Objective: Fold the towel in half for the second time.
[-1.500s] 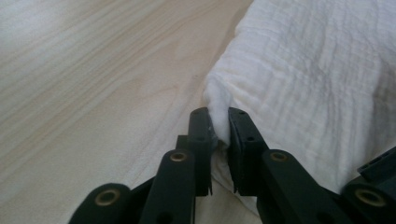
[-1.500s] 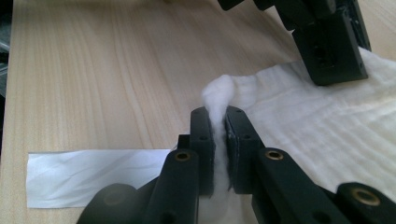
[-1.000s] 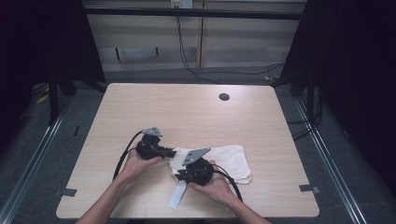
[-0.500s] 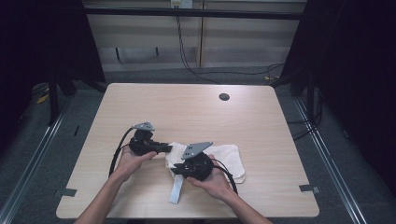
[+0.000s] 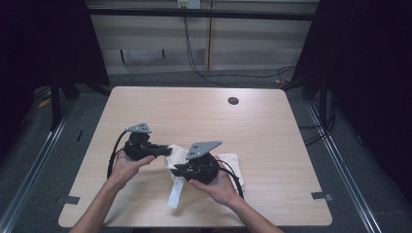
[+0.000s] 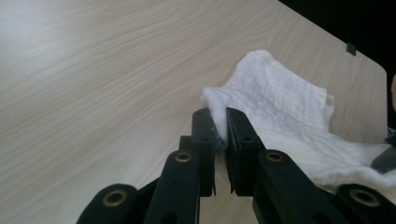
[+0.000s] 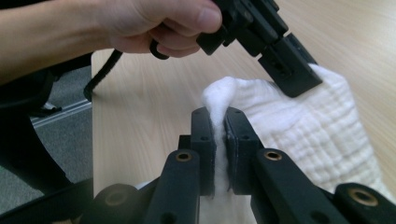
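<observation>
A white cloth is pinched by the closed jaws of the left gripper and the right gripper, one edge raised off the table, the rest lying on it.

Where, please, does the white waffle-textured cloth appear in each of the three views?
High view: white waffle-textured cloth lies low of centre, between both grippers, one strip hanging toward the near table edge.
Left gripper view: right half, its edge pinched between the jaws.
Right gripper view: centre-right, a fold pinched between the jaws.
Shared landmark: light wooden tabletop.
</observation>
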`<state>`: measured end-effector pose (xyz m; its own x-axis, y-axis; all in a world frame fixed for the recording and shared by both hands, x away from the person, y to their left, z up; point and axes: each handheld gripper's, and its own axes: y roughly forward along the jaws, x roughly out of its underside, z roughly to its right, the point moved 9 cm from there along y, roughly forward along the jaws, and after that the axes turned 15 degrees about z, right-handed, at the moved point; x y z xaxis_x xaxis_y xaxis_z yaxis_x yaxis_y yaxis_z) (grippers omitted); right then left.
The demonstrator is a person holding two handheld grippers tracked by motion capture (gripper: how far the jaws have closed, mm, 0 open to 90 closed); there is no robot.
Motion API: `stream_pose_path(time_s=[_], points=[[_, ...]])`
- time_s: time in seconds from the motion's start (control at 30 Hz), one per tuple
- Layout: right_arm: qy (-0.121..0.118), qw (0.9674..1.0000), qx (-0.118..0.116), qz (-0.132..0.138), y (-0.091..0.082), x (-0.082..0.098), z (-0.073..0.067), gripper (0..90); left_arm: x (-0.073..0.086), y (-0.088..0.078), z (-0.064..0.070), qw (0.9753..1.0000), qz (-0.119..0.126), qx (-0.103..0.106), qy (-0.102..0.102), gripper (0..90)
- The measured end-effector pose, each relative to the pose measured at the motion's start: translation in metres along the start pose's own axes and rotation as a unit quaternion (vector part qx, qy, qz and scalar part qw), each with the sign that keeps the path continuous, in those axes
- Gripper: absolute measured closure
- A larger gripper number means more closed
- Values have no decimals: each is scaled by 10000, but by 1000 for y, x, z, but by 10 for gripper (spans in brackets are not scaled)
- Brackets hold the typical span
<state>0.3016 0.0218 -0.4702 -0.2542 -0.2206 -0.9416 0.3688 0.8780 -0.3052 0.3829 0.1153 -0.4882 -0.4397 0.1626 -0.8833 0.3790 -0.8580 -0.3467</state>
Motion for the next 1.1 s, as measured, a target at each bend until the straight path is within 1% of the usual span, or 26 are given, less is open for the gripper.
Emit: stream_pose_path(time_s=[0.07,0.1,0.17,0.2,0.23,0.27,0.33,0.37,0.43,0.47,0.53,0.67,0.73,0.77,0.8,0.83,0.9,0.93,1.0,1.03,1.07,1.1], points=[[-15,10000,-13,46,2,-7,-2,837,-5,-5,0,10000,36,-2,-38,831],[-16,9999,-28,107,4,-11,-4,837,-7,-8,0,10000,-1,16,-31,830],[-25,9998,-51,169,6,-19,-6,838,-11,-12,-2,9998,-174,-71,-34,828],[-27,9998,-31,183,8,-21,-7,838,-16,-17,-3,9998,-177,-75,-99,828],[28,9996,-30,284,10,-26,-8,838,-18,-19,-4,9998,-152,-50,-103,829],[48,9994,-41,335,11,-28,-10,838,-20,-20,-5,9998,-80,-60,-151,829],[-3,9995,-21,325,16,-28,-12,838,-17,-18,-6,9998,-147,-103,-92,829],[16,9996,-36,294,18,-26,-12,838,-16,-17,-5,9998,-127,-120,-59,830],[29,9996,-49,262,21,-20,-12,839,-14,-13,-3,9999,-115,-55,33,830],[57,9996,-45,273,21,-19,-12,839,-13,-9,-2,9999,-116,-24,30,829],[-2,9997,32,237,18,-13,-11,839,-12,-2,0,9998,-173,0,28,828],[10,9996,113,270,6,-8,-7,838,-15,13,8,9999,-140,77,54,825],[90,9992,186,330,-3,-5,-3,838,-14,23,13,9995,-253,135,112,822],[130,9991,207,359,-7,-3,-1,837,-15,26,14,9995,-253,134,113,821],[146,9989,238,387,-9,-3,1,836,-15,32,17,9994,-259,202,78,822],[201,9985,248,441,-14,-1,3,836,-15,35,18,9993,-276,223,89,821],[210,9982,300,476,-18,1,5,836,-15,41,20,9992,-320,213,116,821],[221,9981,315,484,-20,2,7,836,-16,45,22,9991,-327,244,115,822],[288,9979,341,480,-25,5,10,836,-17,52,26,9990,-337,239,156,823],[291,9979,379,440,-28,7,12,836,-17,55,28,9989,-343,283,161,823],[276,9980,405,411,-29,8,12,836,-16,60,31,9985,-390,335,182,823],[225,9981,442,361,-33,10,12,835,-14,65,32,9986,-398,330,148,823]])
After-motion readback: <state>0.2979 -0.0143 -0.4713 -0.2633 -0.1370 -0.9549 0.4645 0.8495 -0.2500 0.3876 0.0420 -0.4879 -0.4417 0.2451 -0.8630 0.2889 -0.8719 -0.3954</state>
